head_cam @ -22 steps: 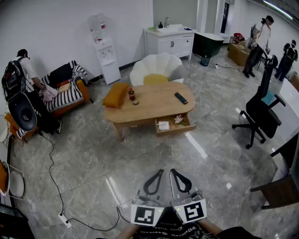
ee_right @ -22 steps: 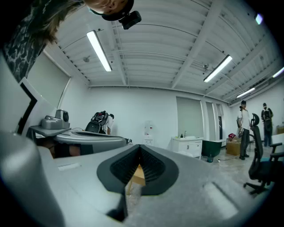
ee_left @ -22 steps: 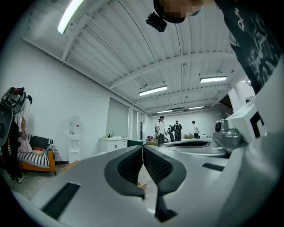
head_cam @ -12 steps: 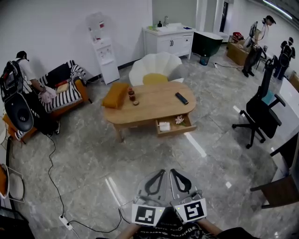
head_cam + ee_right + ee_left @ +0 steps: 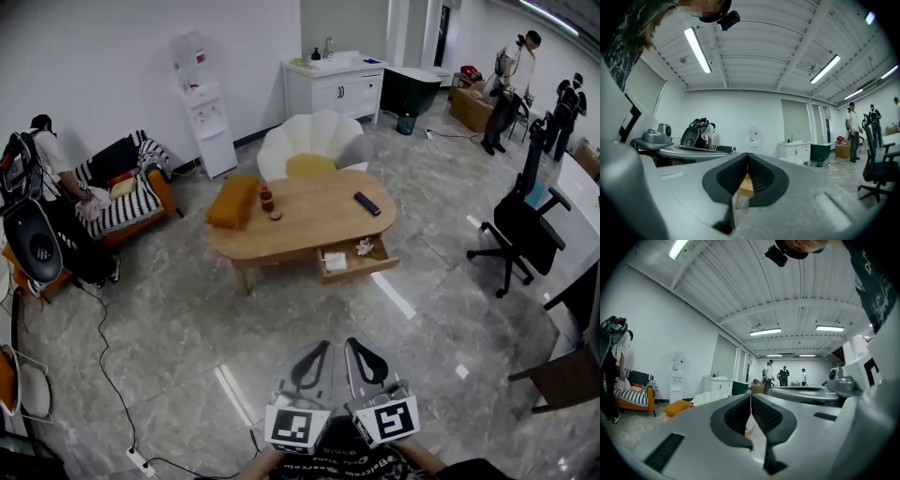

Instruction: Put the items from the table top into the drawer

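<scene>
In the head view the oval wooden table [image 5: 309, 230] stands several steps ahead of me. On it are an orange cushion [image 5: 233, 201], a red bottle [image 5: 266, 197], a small round item [image 5: 276, 216] and a black remote [image 5: 367, 203]. Its drawer [image 5: 378, 267] is pulled open at the front, with a white item [image 5: 335, 262] and a pale bunched item [image 5: 365, 247] inside. My left gripper [image 5: 320, 348] and right gripper [image 5: 354, 345] are held side by side, low over the floor, both shut and empty. The left gripper [image 5: 750, 397] and the right gripper [image 5: 748, 157] point level toward the table.
A white shell chair [image 5: 305, 141] stands behind the table, a striped sofa [image 5: 127, 192] and a person [image 5: 52, 155] to the left. A black office chair [image 5: 525, 230] is at right. A cable and power strip [image 5: 141, 459] lie on the floor at left.
The head view has drifted slightly, so the table sits a little lower in the picture. Both grippers stay shut and side by side.
</scene>
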Tool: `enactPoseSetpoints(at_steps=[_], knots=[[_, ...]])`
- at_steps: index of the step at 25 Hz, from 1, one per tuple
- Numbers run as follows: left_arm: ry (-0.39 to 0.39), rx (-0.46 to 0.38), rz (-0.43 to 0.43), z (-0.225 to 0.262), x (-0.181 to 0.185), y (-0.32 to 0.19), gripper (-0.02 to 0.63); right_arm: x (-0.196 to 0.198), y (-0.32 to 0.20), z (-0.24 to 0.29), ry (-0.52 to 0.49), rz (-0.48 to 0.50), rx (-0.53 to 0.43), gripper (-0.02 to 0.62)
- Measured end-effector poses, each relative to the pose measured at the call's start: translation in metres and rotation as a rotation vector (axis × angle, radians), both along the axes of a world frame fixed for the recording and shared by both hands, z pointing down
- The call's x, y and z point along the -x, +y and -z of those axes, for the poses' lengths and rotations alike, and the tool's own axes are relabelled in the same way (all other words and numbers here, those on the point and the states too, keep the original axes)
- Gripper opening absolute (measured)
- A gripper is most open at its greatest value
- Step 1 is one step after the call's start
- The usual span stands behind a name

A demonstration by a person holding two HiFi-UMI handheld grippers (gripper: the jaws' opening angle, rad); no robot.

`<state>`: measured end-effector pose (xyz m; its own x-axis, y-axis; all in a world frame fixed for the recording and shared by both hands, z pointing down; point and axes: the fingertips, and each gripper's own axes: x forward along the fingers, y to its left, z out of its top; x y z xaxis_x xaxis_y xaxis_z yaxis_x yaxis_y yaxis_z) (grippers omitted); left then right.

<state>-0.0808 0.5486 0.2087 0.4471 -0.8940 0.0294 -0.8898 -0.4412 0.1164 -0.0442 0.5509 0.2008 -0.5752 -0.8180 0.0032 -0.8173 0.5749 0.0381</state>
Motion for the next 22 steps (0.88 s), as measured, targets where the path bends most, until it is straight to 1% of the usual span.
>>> enactPoseSetpoints(at_steps=[6, 8, 10, 15, 20, 22], knots=[[0.023, -0.011, -0.026, -0.001, 0.008, -0.001, 0.012, 0.001, -0.002, -0.006, 0.001, -0.051, 0.005, 0.002], [0.04, -0.016, -0.048, 0.0, 0.007, 0.0, 0.012, 0.002, -0.002, -0.009, 0.008, -0.06, 0.014, 0.002], [0.04, -0.015, -0.06, -0.001, 0.006, -0.002, 0.012, 0.003, -0.004, -0.012, 0.014, -0.062, 0.024, 0.002], [0.028, 0.0, -0.041, -0.007, 0.007, -0.019, 0.012, 0.008, -0.017, -0.016, 0.032, -0.04, 0.031, 0.002], [0.02, 0.017, -0.017, -0.011, 0.008, -0.047, 0.012, 0.007, -0.047, -0.02, 0.031, -0.021, 0.048, 0.002], [0.032, 0.021, -0.011, -0.01, 0.006, -0.061, 0.012, 0.004, -0.061, -0.022, 0.032, -0.009, 0.053, 0.003]])
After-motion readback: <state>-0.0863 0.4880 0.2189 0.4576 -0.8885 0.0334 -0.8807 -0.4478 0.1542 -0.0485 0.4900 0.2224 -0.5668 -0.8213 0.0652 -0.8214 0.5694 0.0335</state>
